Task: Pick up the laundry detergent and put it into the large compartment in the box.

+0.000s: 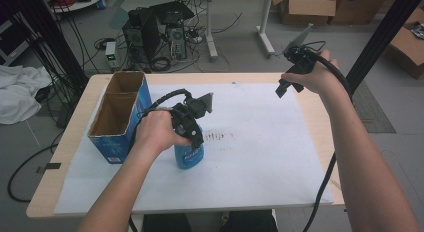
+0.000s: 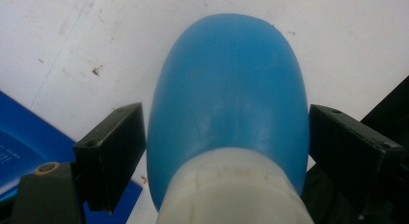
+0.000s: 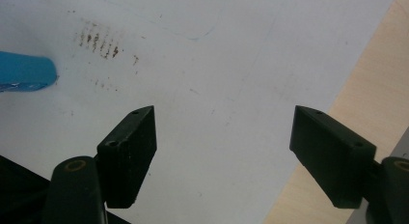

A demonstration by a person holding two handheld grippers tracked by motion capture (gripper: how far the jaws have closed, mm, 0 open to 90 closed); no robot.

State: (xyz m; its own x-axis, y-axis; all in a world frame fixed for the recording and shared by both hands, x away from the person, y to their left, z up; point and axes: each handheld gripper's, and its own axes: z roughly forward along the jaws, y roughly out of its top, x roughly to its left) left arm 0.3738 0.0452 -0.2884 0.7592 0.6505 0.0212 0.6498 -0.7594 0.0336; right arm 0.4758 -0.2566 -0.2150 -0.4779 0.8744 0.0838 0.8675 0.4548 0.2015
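One blue bottle (image 1: 189,153) stands upright on the white sheet (image 1: 260,157) just beside one open blue carton (image 1: 117,117), the left gripper (image 2: 226,137) with jaws pressed against the bottle's two sides, the right gripper (image 3: 224,151) spread empty above the sheet.

I work in a lab or workshop: black desktop computer towers (image 1: 152,34) and tangled black cables (image 1: 80,47) sit on the grey floor (image 1: 240,47) behind my light wooden table (image 1: 75,127), with brown cardboard boxes (image 1: 307,7) beyond.
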